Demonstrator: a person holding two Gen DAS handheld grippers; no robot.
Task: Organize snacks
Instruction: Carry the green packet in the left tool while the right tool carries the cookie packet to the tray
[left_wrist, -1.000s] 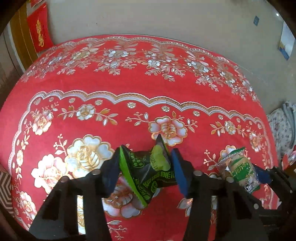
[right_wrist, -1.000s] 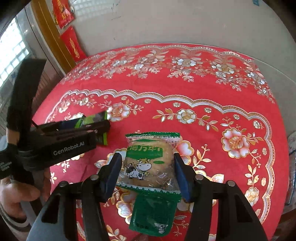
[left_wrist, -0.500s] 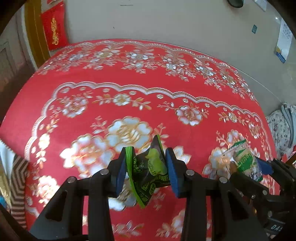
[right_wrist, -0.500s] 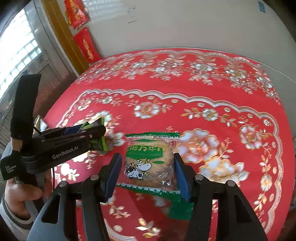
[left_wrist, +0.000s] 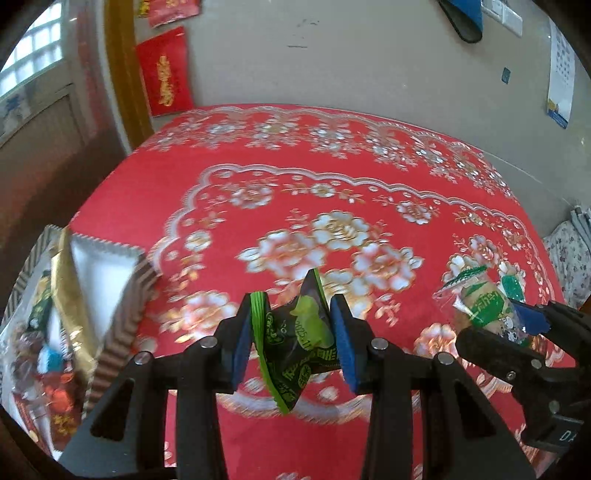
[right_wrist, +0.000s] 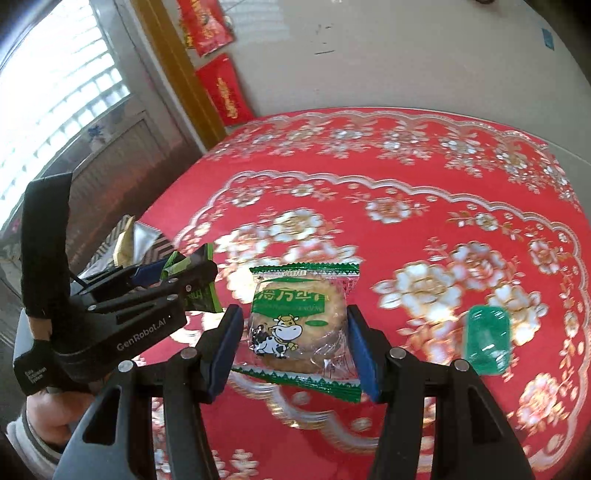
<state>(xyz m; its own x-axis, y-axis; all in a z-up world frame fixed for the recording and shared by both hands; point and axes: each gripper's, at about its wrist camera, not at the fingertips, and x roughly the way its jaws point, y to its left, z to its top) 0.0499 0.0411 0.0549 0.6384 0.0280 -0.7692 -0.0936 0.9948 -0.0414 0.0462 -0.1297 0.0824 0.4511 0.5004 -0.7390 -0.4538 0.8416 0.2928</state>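
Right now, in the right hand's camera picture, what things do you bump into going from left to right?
Left gripper holding a dark green packet → cow biscuit packet in the right gripper → small green packet lying on the red tablecloth.

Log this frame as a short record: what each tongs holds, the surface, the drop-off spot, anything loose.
left tongs: shut on dark green snack packet, lifted off the table
right tongs: shut on clear-wrapped round biscuit with a cow picture
surface: red floral tablecloth
drop-off: patterned box at the table's left edge, already holding snacks
loose: green wrapper lying on the cloth, right of the biscuit
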